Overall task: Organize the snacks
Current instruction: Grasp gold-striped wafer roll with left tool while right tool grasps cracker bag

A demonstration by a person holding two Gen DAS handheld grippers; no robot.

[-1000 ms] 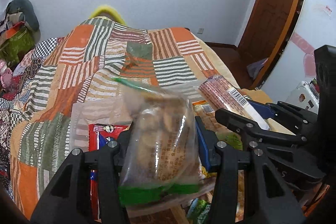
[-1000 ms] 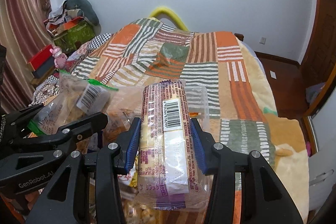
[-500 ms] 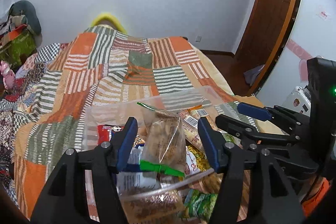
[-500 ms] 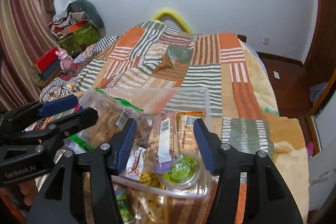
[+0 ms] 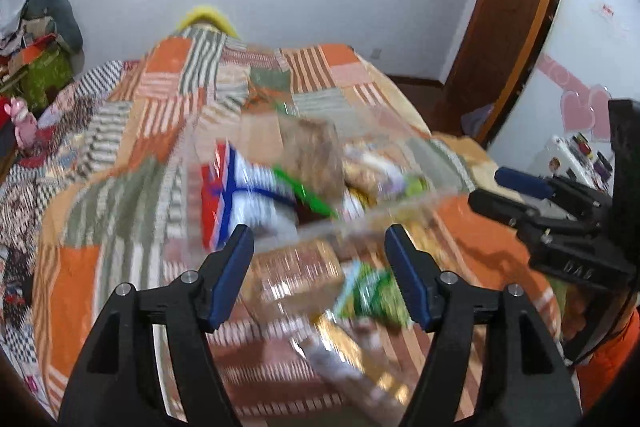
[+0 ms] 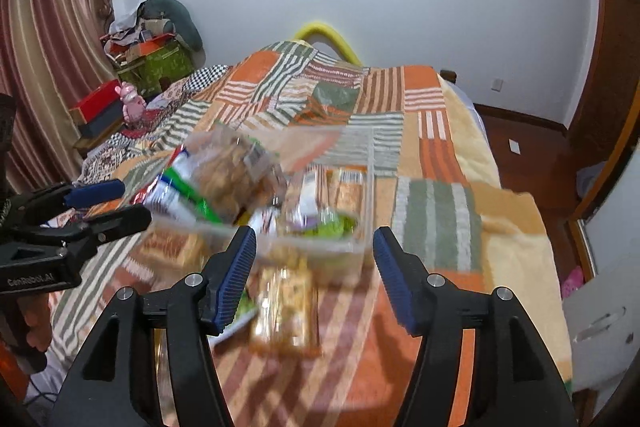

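A clear plastic bin (image 6: 366,187) sits on the quilted bed and holds several snack packs; it also shows blurred in the left wrist view (image 5: 404,205). A clear cookie bag with a green strip (image 6: 228,173) lies on top at the bin's left (image 5: 312,155). Next to it is a red, white and blue pack (image 5: 236,199). More packs lie loose on the quilt in front of the bin (image 6: 286,311), among them a green one (image 5: 370,293). My left gripper (image 5: 320,259) is open and empty. My right gripper (image 6: 314,259) is open and empty, behind the bin's near edge.
The patchwork quilt (image 6: 420,99) covers the bed. Boxes and a pink toy (image 6: 132,103) sit at the far left by a curtain. A wooden door (image 5: 508,7) and a white cabinet (image 6: 600,327) are on the right.
Both grippers let go of their packs, which now lie in the bin, then opened and drew back from the bin. Both views are motion-blurred now.
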